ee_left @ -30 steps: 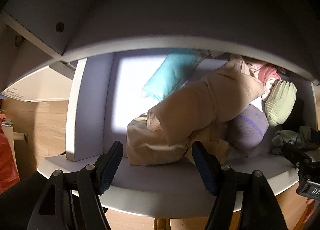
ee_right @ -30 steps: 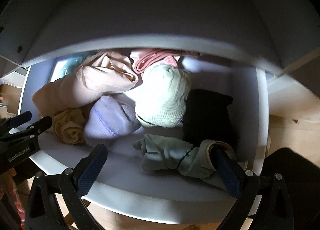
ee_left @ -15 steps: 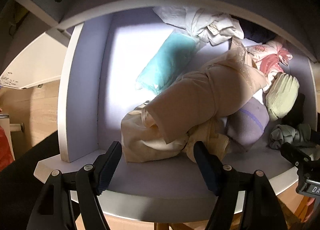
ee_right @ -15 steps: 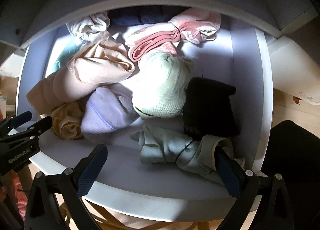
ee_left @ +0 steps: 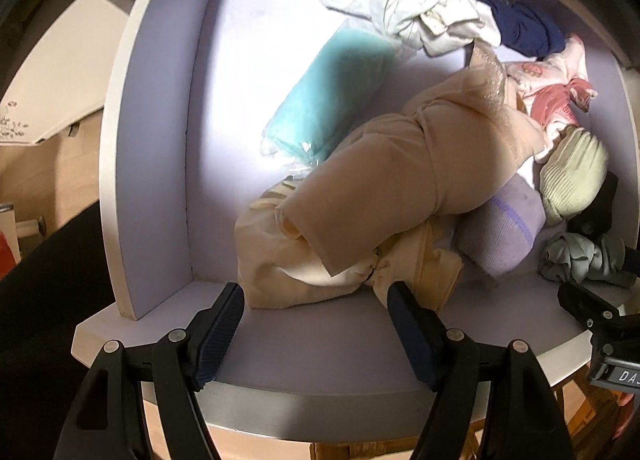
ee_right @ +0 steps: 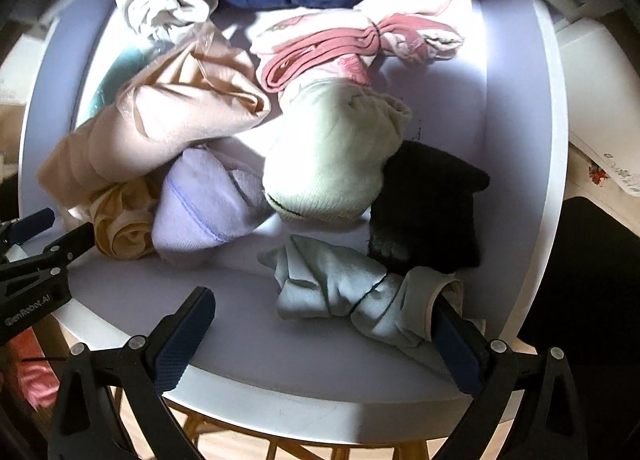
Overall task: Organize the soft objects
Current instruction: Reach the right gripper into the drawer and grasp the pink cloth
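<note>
Right wrist: grey-green bundle [ee_right: 352, 296] between spread jaws, touching right one.

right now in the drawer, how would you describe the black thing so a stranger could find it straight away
Look in the open drawer, along its right wall. The black bundle sits there, between the pale green knit hat on its left and the grey-green knotted cloth nearer the front edge. It is the only black item, far darker than every pastel piece around it.

left tool [ee_left: 314, 324]: black arms, blue ribbed pads | right tool [ee_right: 324, 332]: same, silver screws
</note>
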The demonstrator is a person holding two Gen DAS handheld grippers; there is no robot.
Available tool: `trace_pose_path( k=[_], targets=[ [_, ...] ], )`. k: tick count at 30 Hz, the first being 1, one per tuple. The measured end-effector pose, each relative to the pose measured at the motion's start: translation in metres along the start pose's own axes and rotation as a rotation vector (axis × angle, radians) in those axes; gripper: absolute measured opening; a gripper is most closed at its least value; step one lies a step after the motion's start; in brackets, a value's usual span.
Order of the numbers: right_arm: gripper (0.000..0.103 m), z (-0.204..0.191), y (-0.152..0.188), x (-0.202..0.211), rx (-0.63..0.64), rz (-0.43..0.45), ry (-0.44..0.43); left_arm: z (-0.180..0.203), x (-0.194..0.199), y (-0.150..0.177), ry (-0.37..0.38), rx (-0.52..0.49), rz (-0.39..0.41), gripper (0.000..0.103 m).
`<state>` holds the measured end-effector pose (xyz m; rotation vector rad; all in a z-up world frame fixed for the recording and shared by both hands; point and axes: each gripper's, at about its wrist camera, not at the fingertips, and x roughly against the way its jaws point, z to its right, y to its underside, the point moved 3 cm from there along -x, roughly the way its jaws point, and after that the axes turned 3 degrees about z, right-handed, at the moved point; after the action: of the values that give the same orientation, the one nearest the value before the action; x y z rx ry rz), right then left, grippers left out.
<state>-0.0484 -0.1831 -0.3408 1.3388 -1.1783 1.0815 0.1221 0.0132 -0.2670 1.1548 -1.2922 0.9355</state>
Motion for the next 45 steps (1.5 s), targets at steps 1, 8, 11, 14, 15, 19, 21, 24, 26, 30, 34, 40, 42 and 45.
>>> trace_pose_path(
  k=[1,8,11,14,15,19,21,24,26,30,34,40,42,45],
  targets=[
    [0.103,-0.001,-0.003,-0.002,0.009,-0.013,0.005,0.000,-0.002,-0.003,0.001,-0.001,-0.014,0.075],
    [0.102,-0.011,-0.022,-0.007,0.070,-0.075,0.035,0.004,-0.016,-0.027,-0.007,-0.038,-0.097,0.075],
    [0.102,-0.017,-0.033,-0.006,0.099,-0.079,0.057,0.006,-0.017,-0.038,-0.017,-0.044,-0.113,0.075],
    [0.102,-0.016,-0.045,-0.004,0.095,-0.081,0.059,0.010,-0.014,-0.052,-0.034,-0.057,-0.099,0.075],
    [0.102,-0.015,-0.051,-0.003,0.092,-0.082,0.056,0.011,-0.014,-0.059,-0.039,-0.060,-0.095,0.075],
    [0.103,-0.009,-0.070,-0.004,0.060,-0.092,0.029,0.011,-0.014,-0.083,-0.030,-0.055,-0.099,0.074],
    [0.103,-0.003,-0.081,-0.004,0.037,-0.112,-0.005,0.011,-0.016,-0.098,-0.019,-0.052,-0.110,0.074],
    [0.103,0.009,-0.104,0.012,-0.006,-0.084,-0.058,0.011,-0.014,-0.118,0.019,-0.042,-0.103,0.074],
    [0.103,0.017,-0.120,0.025,-0.044,-0.045,-0.098,0.008,-0.005,-0.138,0.060,-0.011,-0.071,0.074],
    [0.103,0.043,-0.150,0.052,-0.138,0.050,-0.147,-0.001,0.018,-0.176,0.092,0.051,0.029,0.074],
    [0.103,0.072,-0.186,0.080,-0.182,0.167,-0.113,-0.011,0.027,-0.209,0.079,0.099,0.074,0.074],
    [0.086,0.098,-0.217,0.086,-0.262,0.181,-0.154,-0.009,0.019,-0.255,0.057,0.098,0.073,0.074],
    [0.076,0.102,-0.228,0.083,-0.278,0.162,-0.182,-0.001,0.016,-0.269,0.050,0.074,0.082,0.074],
    [0.070,0.101,-0.250,0.079,-0.264,0.146,-0.218,0.011,0.015,-0.291,0.039,0.040,0.096,0.074]
  ],
)
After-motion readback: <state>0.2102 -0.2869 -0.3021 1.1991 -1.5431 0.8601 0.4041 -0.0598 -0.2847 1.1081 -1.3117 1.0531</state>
